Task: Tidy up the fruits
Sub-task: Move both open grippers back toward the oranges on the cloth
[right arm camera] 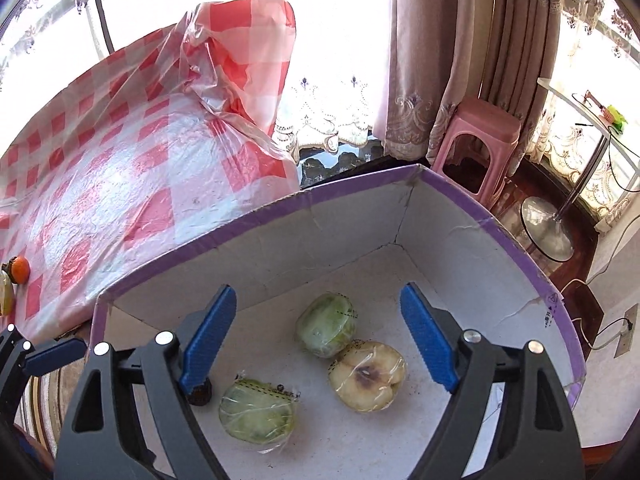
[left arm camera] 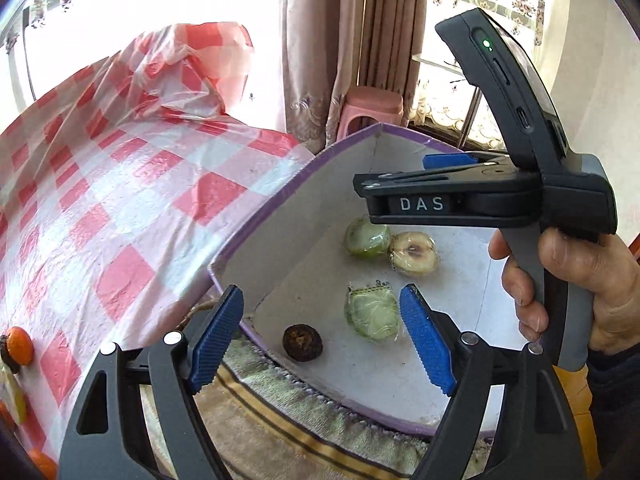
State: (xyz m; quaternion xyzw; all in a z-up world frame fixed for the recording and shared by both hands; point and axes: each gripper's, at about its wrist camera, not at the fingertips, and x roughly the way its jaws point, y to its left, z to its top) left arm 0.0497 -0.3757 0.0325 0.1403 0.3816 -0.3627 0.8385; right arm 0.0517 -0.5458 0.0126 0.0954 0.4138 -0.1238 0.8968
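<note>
Left gripper (left arm camera: 322, 336): fingers spread wide, nothing between the pads; hung over the near left corner of the box.
Right gripper (right arm camera: 318, 336): fingers also wide apart, empty; pointed down into the box. In the left wrist view it showed side-on, a hand (left arm camera: 576, 280) wrapped round its grey handle.
Box (right arm camera: 256, 216): cardboard, purple outer rim, white inside, open top; sat beside the table on a striped cloth (left arm camera: 288, 412).
Green fruit A (right arm camera: 326, 325): wrapped in clear film, on the box floor, touching the pale half.
Pale cut fruit (right arm camera: 368, 376): cut face up, brown core, film-wrapped, on the box floor.
Green fruit B (right arm camera: 258, 412): film-wrapped with a label strip, on the box floor nearer the camera, apart from the other two.
Dark round fruit (left arm camera: 302, 342): small, brown-black, on the box floor near the left wall; in the right wrist view mostly hidden behind the left blue pad.
Tablecloth (left arm camera: 120, 208): red and white check plastic, bunched up at the far end.
Orange fruit (left arm camera: 19, 346): on the tablecloth at the far left edge, outside the box; more fruit beside it, cut off by the frame.
Pink stool (right arm camera: 476, 140): by the curtains behind the box.
</note>
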